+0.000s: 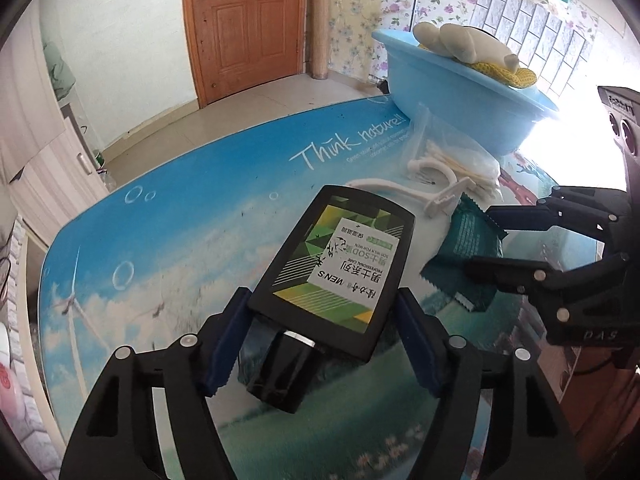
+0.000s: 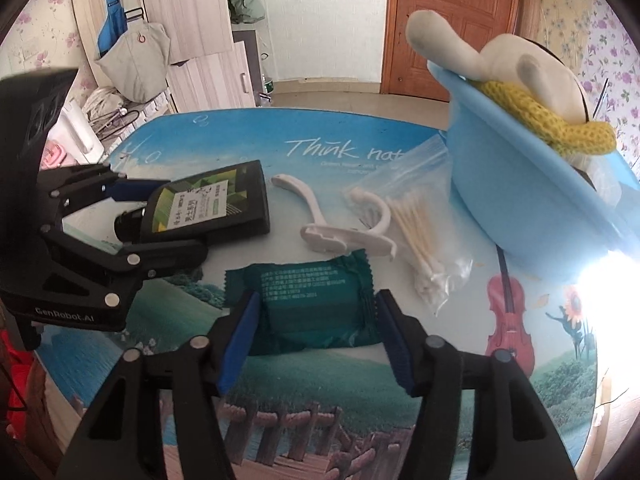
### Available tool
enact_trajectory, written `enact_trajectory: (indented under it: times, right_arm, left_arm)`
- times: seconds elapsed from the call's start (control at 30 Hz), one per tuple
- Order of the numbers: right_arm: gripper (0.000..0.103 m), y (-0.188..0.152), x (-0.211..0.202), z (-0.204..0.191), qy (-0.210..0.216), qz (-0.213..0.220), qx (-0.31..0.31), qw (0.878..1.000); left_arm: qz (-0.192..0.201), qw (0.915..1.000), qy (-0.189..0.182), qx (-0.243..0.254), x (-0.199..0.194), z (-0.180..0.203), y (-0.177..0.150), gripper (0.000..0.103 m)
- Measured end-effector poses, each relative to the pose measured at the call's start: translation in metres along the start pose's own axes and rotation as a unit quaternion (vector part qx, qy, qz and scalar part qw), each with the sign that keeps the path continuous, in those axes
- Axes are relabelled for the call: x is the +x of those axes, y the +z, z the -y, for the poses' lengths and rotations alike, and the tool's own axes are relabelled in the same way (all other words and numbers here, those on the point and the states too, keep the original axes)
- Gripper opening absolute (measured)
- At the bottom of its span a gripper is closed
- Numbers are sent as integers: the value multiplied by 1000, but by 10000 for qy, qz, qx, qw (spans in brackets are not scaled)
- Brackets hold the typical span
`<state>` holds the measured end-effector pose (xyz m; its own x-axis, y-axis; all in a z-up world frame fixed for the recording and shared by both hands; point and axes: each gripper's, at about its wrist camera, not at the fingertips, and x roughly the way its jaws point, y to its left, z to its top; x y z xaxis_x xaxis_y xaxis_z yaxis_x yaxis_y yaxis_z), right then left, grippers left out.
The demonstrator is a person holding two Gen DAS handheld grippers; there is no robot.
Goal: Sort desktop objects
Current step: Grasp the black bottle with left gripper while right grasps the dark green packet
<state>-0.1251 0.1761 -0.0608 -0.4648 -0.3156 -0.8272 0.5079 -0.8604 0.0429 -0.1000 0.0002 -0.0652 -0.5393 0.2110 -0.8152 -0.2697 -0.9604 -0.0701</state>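
Right wrist, green packet [image 2: 316, 312] between right claw [image 2: 316, 344] (touching)

Bright daylight blows out the right side of both views to white glare, and fisheye distortion bends the edges.

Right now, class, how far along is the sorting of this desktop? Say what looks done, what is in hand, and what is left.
Done: only a plush toy sits in the blue basin.
In hand: the left claw straddles the black bottle; the right claw straddles the green packet. Whether either pair of pads grips yet is unclear.
Left: two white hooks and the bagged cotton swabs lie on the table.
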Motion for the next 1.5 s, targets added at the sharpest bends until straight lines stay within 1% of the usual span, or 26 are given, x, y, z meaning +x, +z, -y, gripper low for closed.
enact_trajectory:
  times: [0.1,0.27,0.53,0.67,0.87,0.97,1.03,1.17,1.3,1.5]
  right_arm:
    - [48,-4,-4,0,20,-10,-9,10000]
    - [46,-11,-11,3,-31,-12,187,9998]
    - [46,-25,-24,12,-67,64,391,9992]
    - [46,-34,-32,20,-139,135,493,9986]
    - [46,-43,-39,34,-273,141,711,9970]
    - [47,-45,-39,37,-293,77,764,9966]
    - [49,-47,-39,40,-216,23,832,9963]
    - [51,-50,-41,40,-127,14,814,9966]
    - [53,-50,-42,39,-112,-31,824,9965]
    - [53,-53,-41,38,-115,-140,854,9962]
  left_arm:
    - [11,10000,-6,-59,-8,4,-11,68]
    - [32,9997,-72,-244,-21,7,-27,68]
    - [4,9985,181,-520,-32,12,-46,68]
    - [12,9970,267,-723,-35,13,-51,68]
    - [-102,9938,394,-1036,-38,16,-53,68]
    - [-124,9936,436,-1031,-39,19,-55,68]
    - [-125,9938,440,-1014,-39,21,-56,68]
    - [-143,9942,370,-998,-40,24,-58,68]
    - [-127,9942,269,-1029,-42,24,-58,68]
    - [-168,9953,220,-927,-42,30,-60,68]
